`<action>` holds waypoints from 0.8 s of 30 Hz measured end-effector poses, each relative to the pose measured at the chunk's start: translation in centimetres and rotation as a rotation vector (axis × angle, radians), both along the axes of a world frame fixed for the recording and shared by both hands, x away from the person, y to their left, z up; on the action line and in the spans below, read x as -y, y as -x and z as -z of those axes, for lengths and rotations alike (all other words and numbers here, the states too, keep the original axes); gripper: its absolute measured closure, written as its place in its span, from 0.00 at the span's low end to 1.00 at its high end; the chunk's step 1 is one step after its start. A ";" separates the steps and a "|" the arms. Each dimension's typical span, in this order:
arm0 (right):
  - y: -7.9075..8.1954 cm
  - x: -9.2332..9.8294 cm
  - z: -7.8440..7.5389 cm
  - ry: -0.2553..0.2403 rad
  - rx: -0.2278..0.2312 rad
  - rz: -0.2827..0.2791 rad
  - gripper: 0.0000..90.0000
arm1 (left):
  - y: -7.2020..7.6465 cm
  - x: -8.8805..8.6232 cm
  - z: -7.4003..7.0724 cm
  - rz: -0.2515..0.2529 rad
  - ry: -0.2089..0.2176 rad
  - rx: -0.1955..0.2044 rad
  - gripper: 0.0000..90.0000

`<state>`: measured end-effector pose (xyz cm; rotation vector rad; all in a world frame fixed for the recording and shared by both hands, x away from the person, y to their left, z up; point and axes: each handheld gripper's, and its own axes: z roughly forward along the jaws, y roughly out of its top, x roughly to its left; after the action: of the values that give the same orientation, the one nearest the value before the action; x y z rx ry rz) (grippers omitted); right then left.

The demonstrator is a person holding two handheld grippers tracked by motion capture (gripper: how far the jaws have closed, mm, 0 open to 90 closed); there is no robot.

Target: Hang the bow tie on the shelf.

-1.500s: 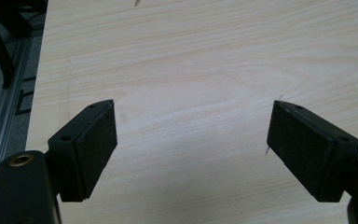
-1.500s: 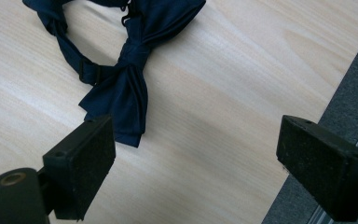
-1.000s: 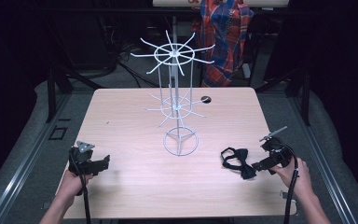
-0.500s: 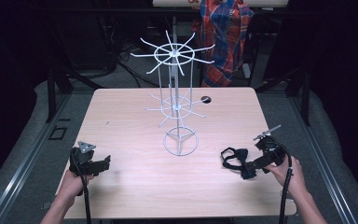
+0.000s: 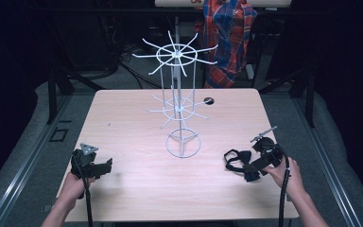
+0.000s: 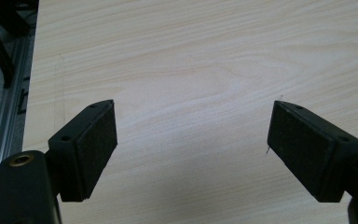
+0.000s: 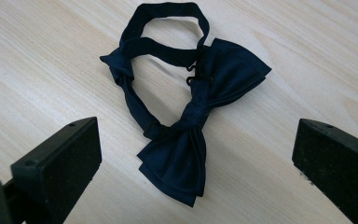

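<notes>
Dark navy fabric bow tie [image 7: 200,116] lies flat on the pale wooden tabletop [image 5: 137,123], ungrasped between the jaws of the right claw [image 7: 193,172] (just been opening wide), left claw [image 6: 191,149] spread over bare wood, white wire rack [image 5: 179,104] unused.

The surface [image 5: 137,189] is viewed from above the near edge, facing forward and down. Each gripper view is taken close to the wood, along its own fingers. The bow tie [image 7: 200,116] is shared by the high and right gripper views.
</notes>
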<state>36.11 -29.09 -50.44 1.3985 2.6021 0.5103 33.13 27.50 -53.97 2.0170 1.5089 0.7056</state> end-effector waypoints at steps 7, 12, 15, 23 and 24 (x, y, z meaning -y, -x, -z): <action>-0.2 -0.6 0.7 0.034 -0.017 -0.017 0.01 | 0.0 -0.2 -0.1 -0.006 0.004 0.006 0.18; -0.4 -0.8 1.0 0.042 -0.032 -0.026 0.04 | 0.1 -0.1 -0.1 -0.004 0.006 0.009 0.18; -0.4 -0.8 1.2 0.032 -0.037 -0.026 0.08 | 0.1 -0.2 -0.1 -0.003 0.005 0.009 0.18; -0.5 -1.3 2.0 0.072 -0.064 -0.034 0.20 | 0.1 -0.2 -0.1 0.000 0.005 0.008 0.18; -0.5 -1.5 2.2 0.089 -0.063 -0.030 0.26 | 0.1 -0.2 -0.1 0.001 0.004 0.008 0.18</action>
<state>36.65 -27.60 -52.62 1.3713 2.6626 0.3548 33.05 27.68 -53.86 2.0092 1.5035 0.7088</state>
